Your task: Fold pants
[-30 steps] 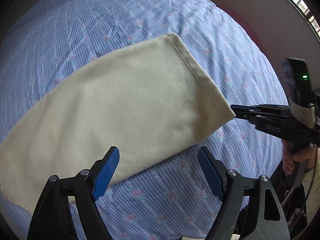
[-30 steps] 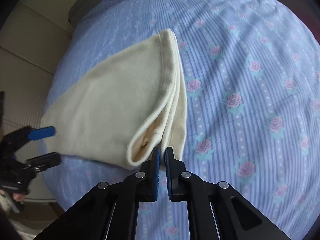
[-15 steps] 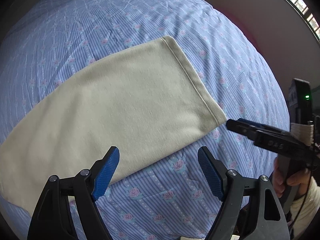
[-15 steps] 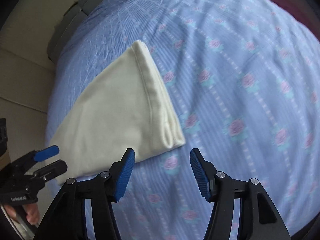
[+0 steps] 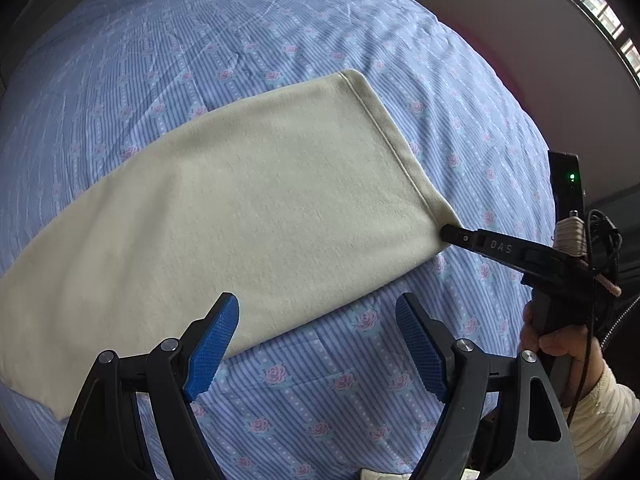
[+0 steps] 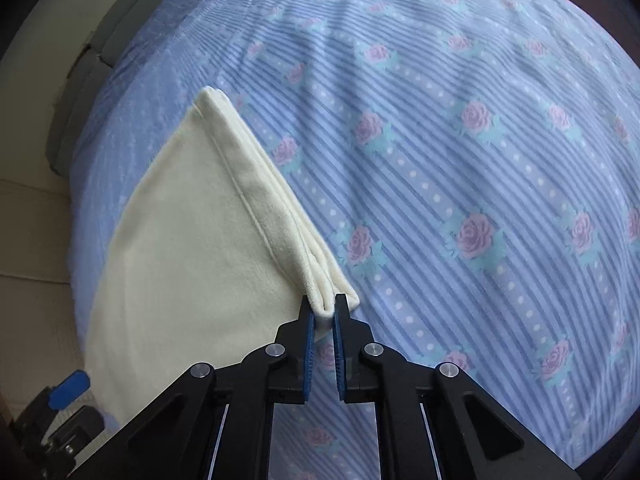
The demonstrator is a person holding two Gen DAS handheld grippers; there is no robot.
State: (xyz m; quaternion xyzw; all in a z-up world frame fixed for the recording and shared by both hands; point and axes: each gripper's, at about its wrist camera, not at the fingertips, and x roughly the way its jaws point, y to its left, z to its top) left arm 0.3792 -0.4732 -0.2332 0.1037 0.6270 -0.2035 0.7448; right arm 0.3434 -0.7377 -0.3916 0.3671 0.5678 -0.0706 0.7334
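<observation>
Cream pants (image 6: 192, 248) corner pinched by right tool (image 6: 324, 312).

left gripper (image 5: 318, 346): black arms, blue knurled pads, silver screws | right gripper (image 6: 324, 312): same black-and-blue build, silver screws; from the left view, white "DAS" lettering, green LED at 12 o'clock of handle, twine wrap, black cable | hand (image 5: 556, 344): bare skin, cream sleeve at 6 o'clock

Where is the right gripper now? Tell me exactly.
The right gripper is shut on the near hem corner of the cream pants on the blue floral bedsheet; in the left wrist view it enters from the right.
</observation>
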